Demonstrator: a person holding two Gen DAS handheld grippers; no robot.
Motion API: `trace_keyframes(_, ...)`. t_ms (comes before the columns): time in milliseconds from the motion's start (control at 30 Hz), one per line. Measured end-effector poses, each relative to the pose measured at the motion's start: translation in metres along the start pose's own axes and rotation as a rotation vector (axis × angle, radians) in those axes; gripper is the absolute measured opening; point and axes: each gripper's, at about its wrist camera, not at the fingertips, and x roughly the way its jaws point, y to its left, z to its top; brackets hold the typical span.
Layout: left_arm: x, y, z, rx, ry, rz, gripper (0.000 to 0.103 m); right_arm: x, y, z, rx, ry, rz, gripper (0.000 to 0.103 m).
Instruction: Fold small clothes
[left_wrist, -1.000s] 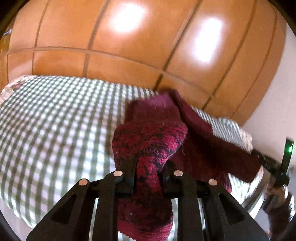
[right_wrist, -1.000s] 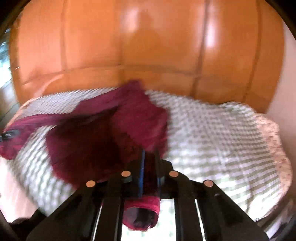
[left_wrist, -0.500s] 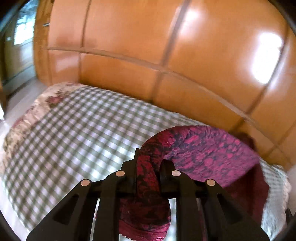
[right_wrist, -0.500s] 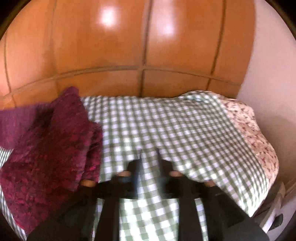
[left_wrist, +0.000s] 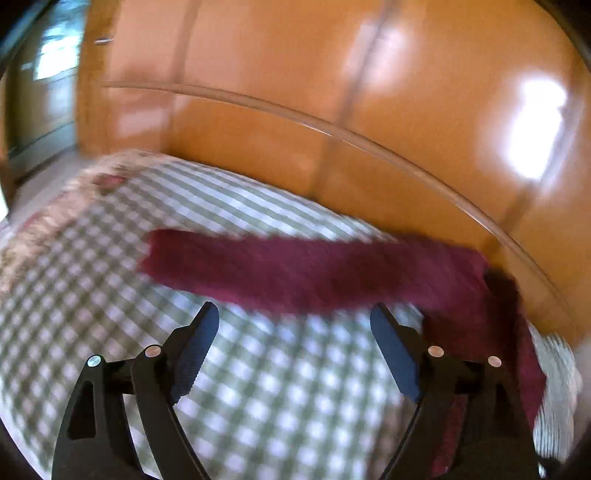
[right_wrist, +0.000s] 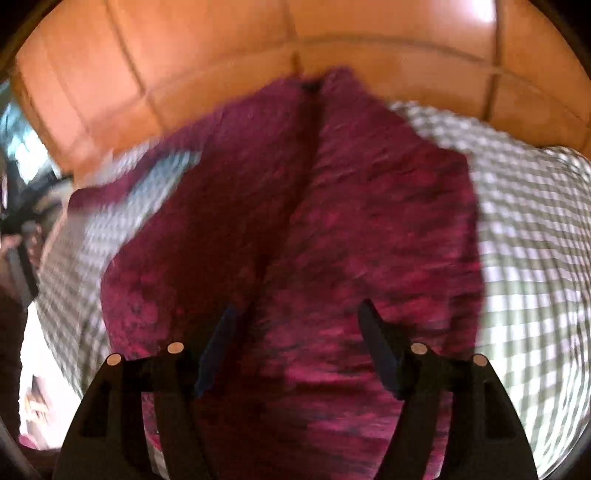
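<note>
**op_remote:** While both feeds are pretty smeary right now, I can say the dark red patterned knit garment (right_wrist: 332, 240) is lying on the green-and-white checked bedcover (left_wrist: 258, 387), up against the glossy orange wooden panelled wall (left_wrist: 332, 74). From my right wrist view it fills most of the middle, with a dark crease running down it.

**foldfan22:** are you holding it or what?

**op_remote:** Nope. My left gripper (left_wrist: 295, 325) has its jaws spread wide, they've just been opening, and there's only checked cover between them. One long sleeve of the garment stretches across the bed just beyond the fingertips, not touching them.

**foldfan22:** and the right one?

**op_remote:** My right gripper (right_wrist: 295, 317) is parted too, hanging over the knit body, the pads pressing on nothing I can see. Whether the tips actually touch the fabric, I can't tell through the blur.

**foldfan22:** anything else in shot?

**op_remote:** A floral quilt edge (left_wrist: 55, 221) peeks out at the bed's left side in the left view.
</note>
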Motion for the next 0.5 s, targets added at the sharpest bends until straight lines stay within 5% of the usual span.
trace_keyframes(100, 0.000, -0.020, -0.032, 0.083, 0.079, -0.140, 0.083, 0.012, 0.017, -0.012, -0.170, 0.036, -0.114, 0.025)
trace_keyframes(167, 0.003, -0.034, -0.055, 0.124, 0.146, -0.220, 0.083, 0.003, 0.013, -0.014, -0.206, 0.038, -0.118, 0.013)
trace_keyframes(267, 0.005, -0.049, -0.081, 0.153, 0.213, -0.303, 0.083, -0.024, -0.002, -0.015, -0.277, 0.003, -0.186, 0.011)
trace_keyframes(367, 0.007, -0.052, -0.099, 0.132, 0.254, -0.380, 0.083, -0.051, -0.021, -0.012, -0.343, -0.061, -0.366, 0.010)
trace_keyframes(500, 0.009, -0.054, -0.111, 0.098, 0.281, -0.436, 0.083, -0.063, -0.070, 0.006, -0.377, -0.117, -0.716, 0.010)
